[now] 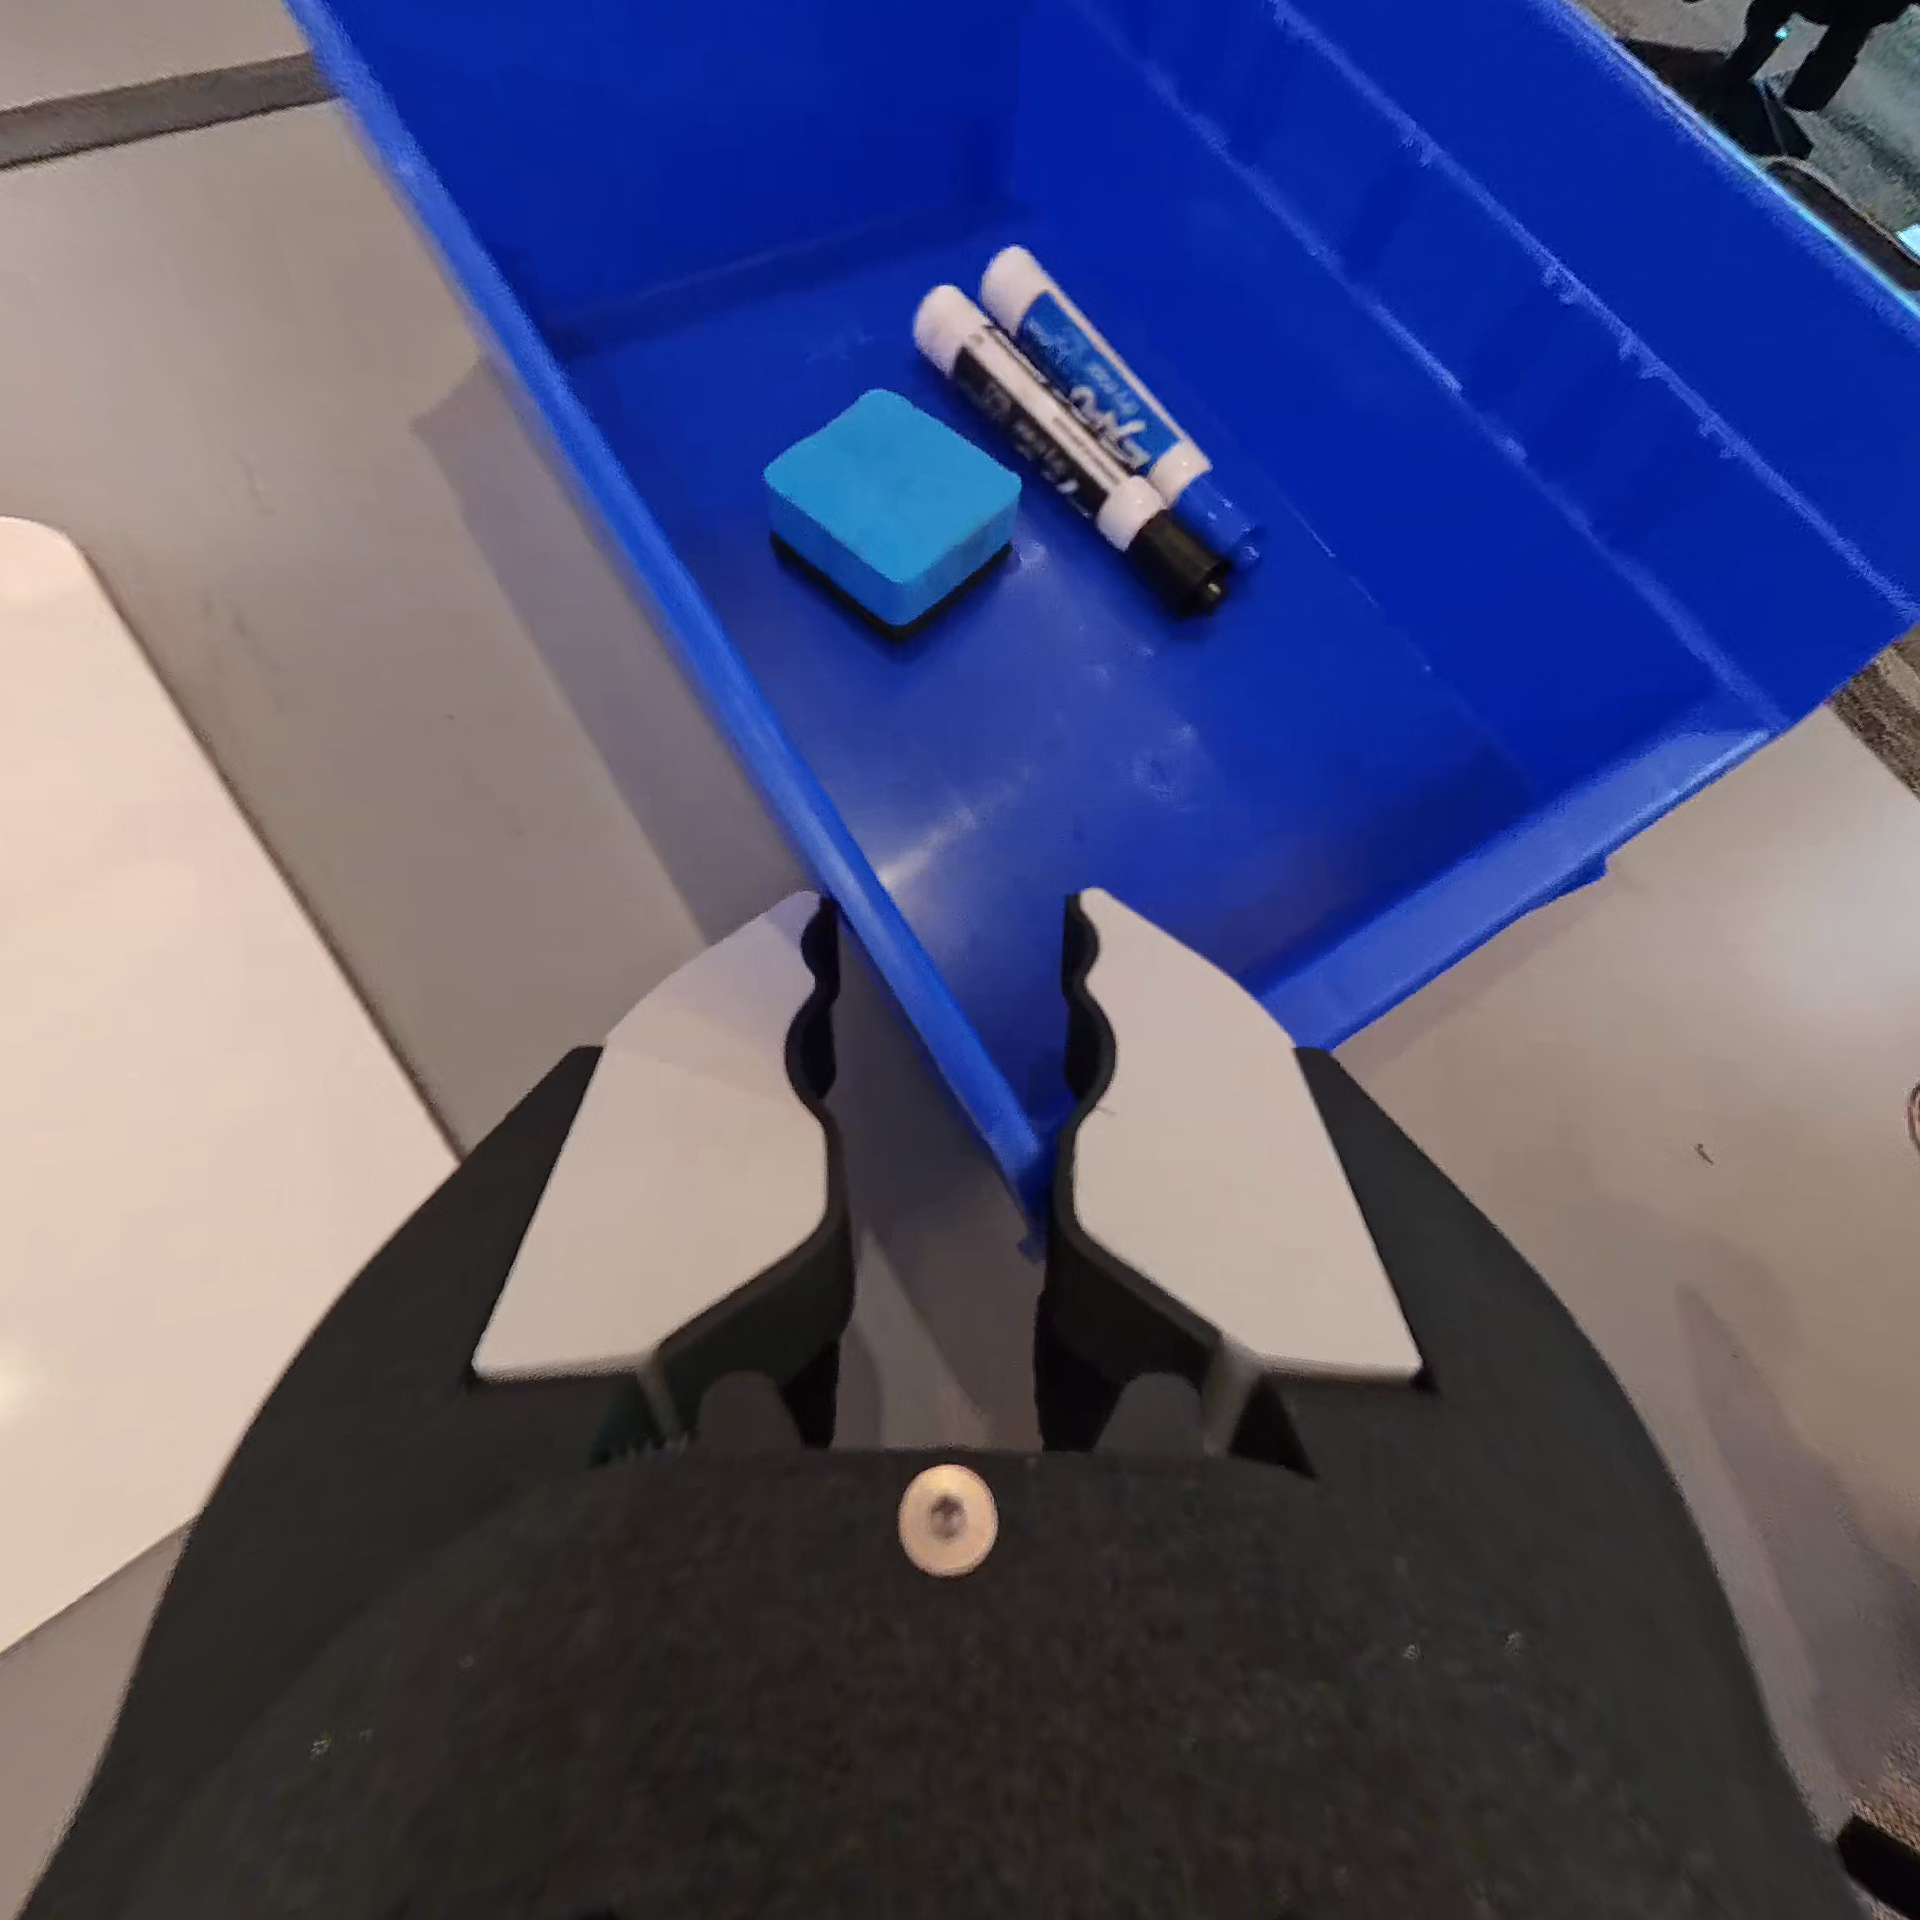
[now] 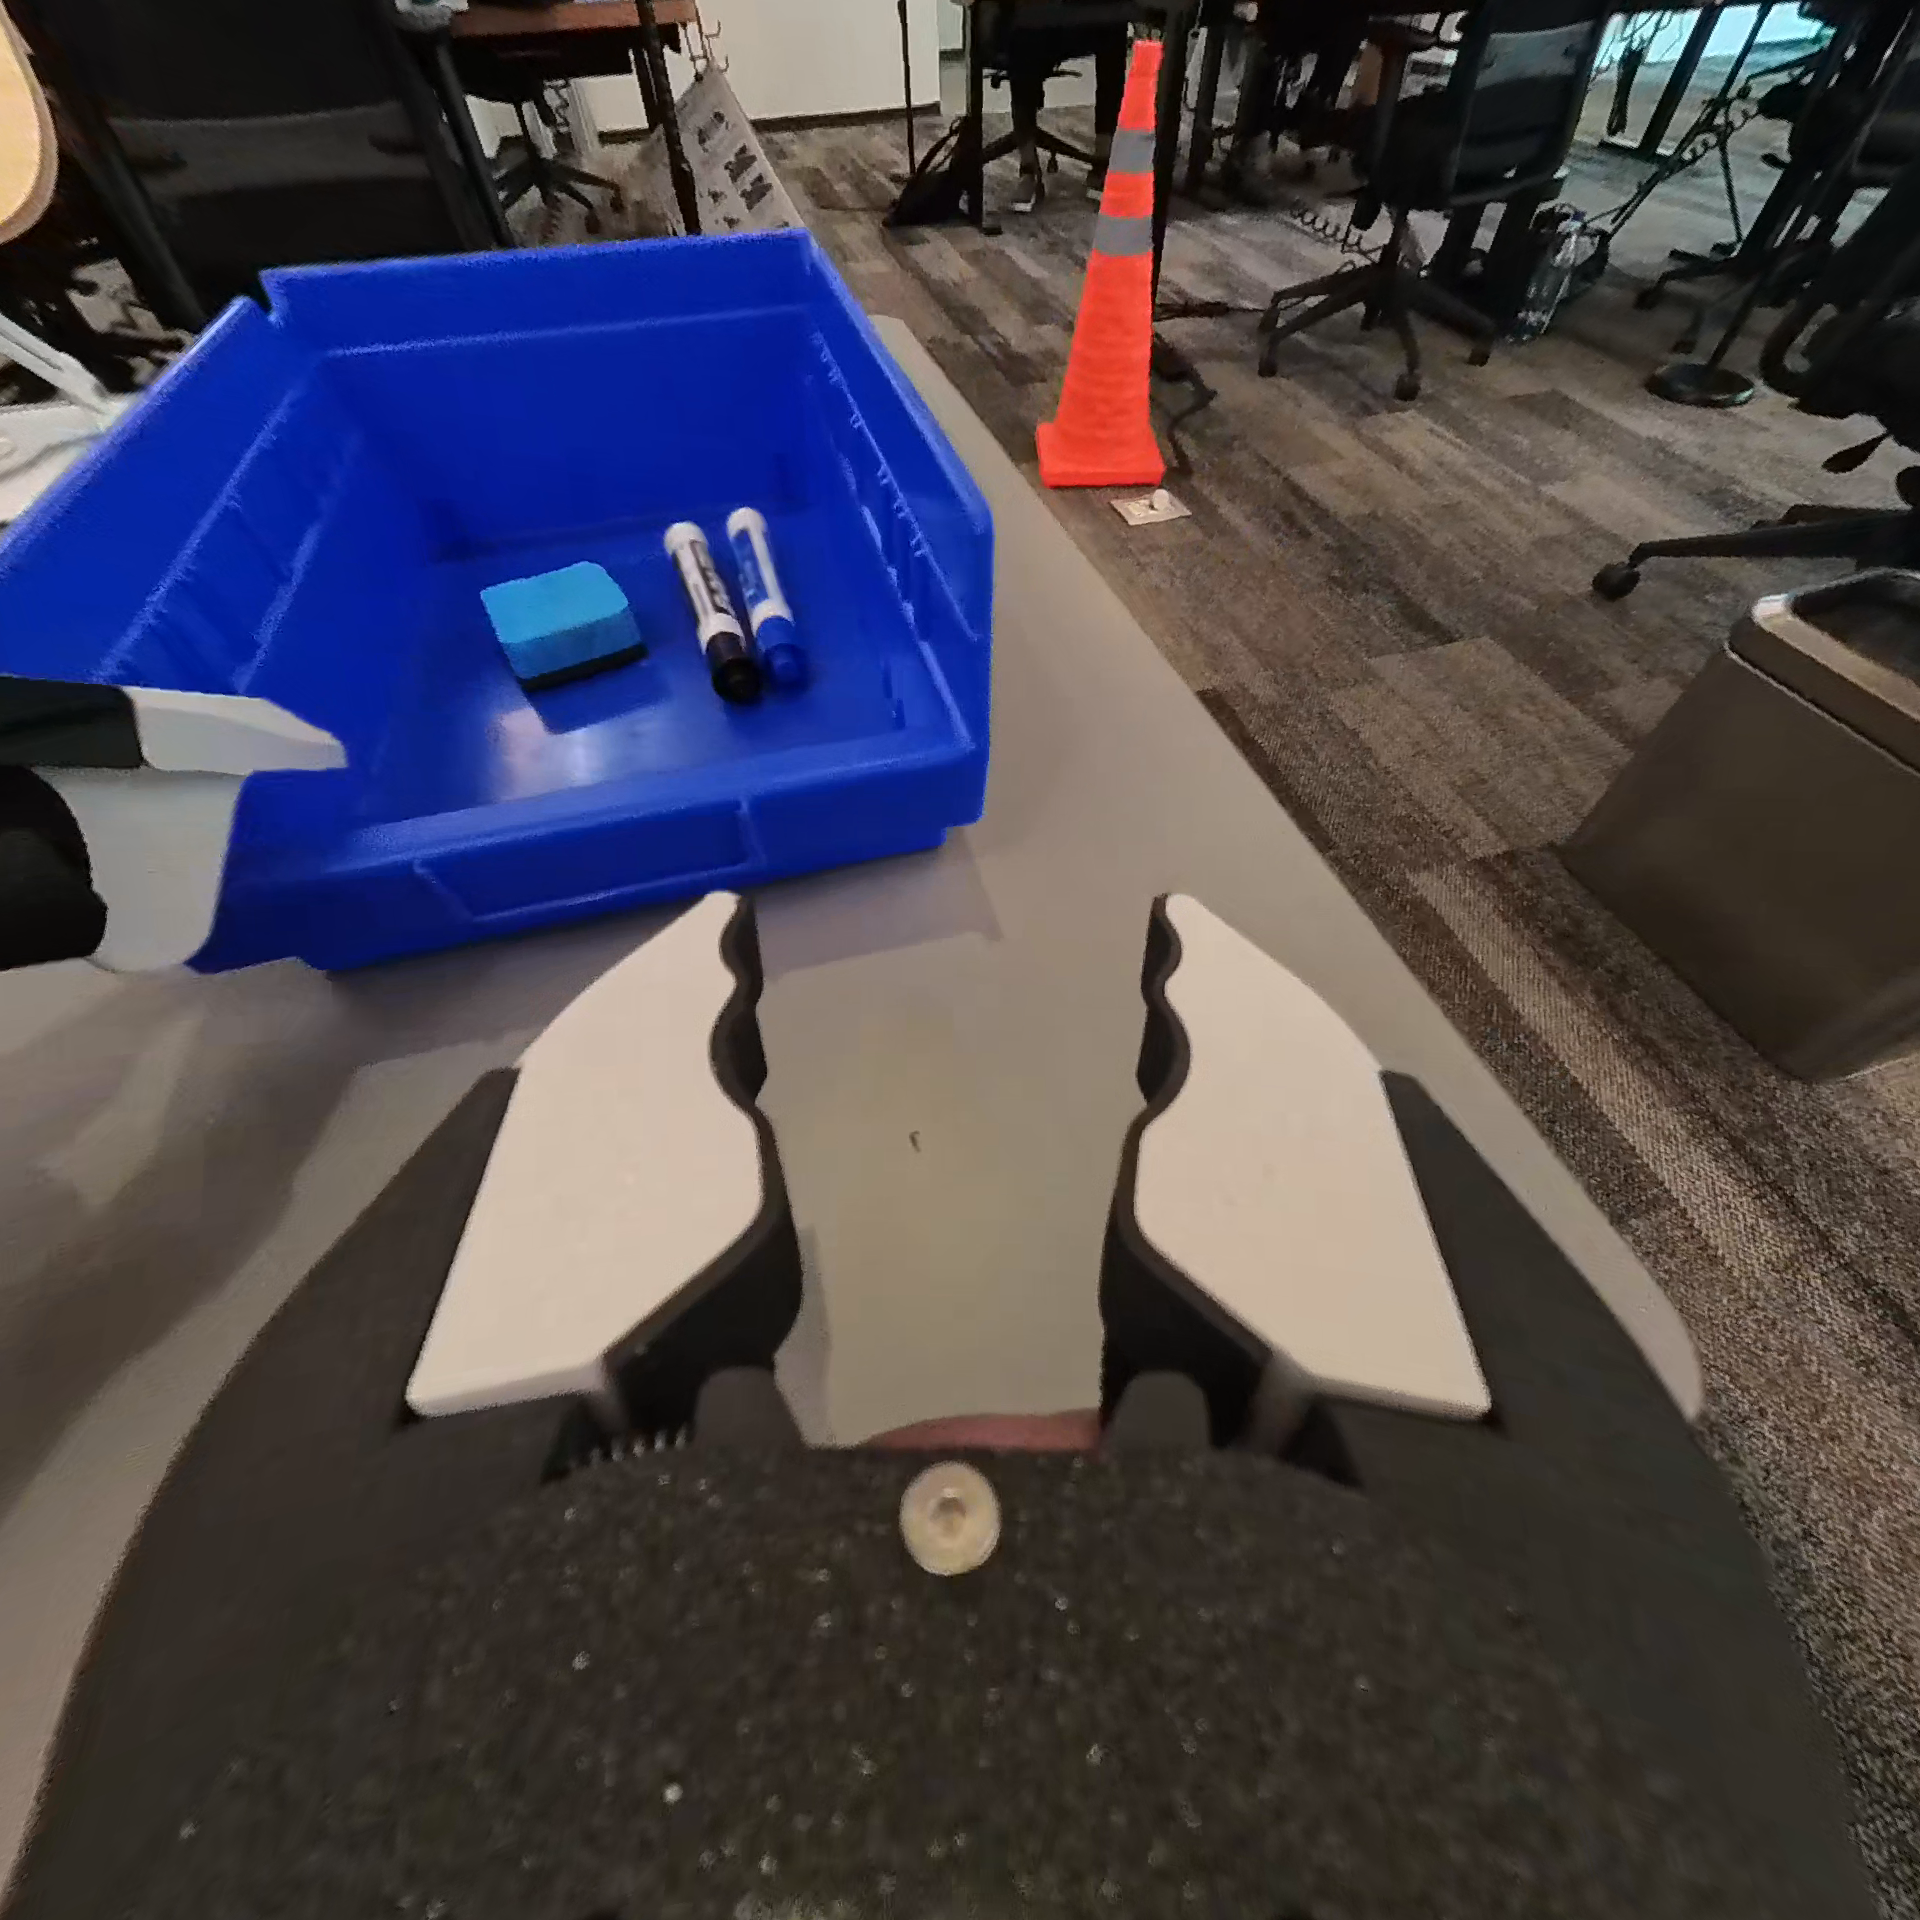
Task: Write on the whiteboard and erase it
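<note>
A blue bin (image 1: 1403, 312) stands on the grey table and holds a light blue eraser (image 1: 894, 509), a black marker (image 1: 1070, 436) and a blue marker (image 1: 1112, 395), both capped and lying side by side. My left gripper (image 1: 945, 914) is open and empty, its fingers on either side of the bin's near-left wall by the corner. A white whiteboard (image 1: 156, 1039) lies flat to its left. In the right wrist view the bin (image 2: 623, 831), eraser (image 2: 561, 623), black marker (image 2: 712, 613) and blue marker (image 2: 764, 597) show ahead. My right gripper (image 2: 951, 914) is open and empty above the table, just short of the bin.
The left gripper (image 2: 208, 748) shows at the bin's left front corner. The table's right edge (image 2: 1299, 831) runs close by. On the floor beyond stand an orange cone (image 2: 1112, 312), a grey waste bin (image 2: 1787, 831) and office chairs (image 2: 1455, 187).
</note>
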The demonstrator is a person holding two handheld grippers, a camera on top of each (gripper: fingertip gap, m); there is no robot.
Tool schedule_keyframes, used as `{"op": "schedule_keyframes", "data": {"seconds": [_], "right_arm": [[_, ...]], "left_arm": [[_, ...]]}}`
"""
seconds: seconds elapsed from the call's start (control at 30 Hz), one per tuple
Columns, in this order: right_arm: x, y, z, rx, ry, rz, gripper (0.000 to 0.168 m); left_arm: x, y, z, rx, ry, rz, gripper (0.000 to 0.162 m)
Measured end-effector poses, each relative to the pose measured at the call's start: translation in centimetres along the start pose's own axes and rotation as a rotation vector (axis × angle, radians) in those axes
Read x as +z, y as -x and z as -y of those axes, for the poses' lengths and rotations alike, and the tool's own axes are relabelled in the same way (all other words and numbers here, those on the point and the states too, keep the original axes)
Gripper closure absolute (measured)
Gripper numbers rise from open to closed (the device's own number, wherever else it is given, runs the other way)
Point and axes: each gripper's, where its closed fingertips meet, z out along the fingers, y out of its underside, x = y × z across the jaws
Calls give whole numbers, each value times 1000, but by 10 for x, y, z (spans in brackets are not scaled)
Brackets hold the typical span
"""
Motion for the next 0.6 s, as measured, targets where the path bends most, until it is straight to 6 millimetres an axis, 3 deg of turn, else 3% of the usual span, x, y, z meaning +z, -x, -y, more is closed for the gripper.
{"op": "schedule_keyframes", "data": {"seconds": [0.23, 0.37, 0.5, 0.53, 0.6], "right_arm": [[9, 23, -1, -21, 11, 15, 94], [8, 1, 2, 10, -3, -172, 111], [13, 11, -9, 60, 47, -115, 110], [12, 16, -8, 82, 43, -86, 117], [10, 21, -7, 111, 45, -53, 149]], "left_arm": [[-18, 9, -9, -15, -11, 34, 141], [-33, 10, -17, -29, -27, 33, 151], [-44, 7, -23, -44, -33, 2, 156], [-47, 6, -24, -28, -34, 5, 156], [-52, 6, -27, 1, -31, 24, 156]]}}
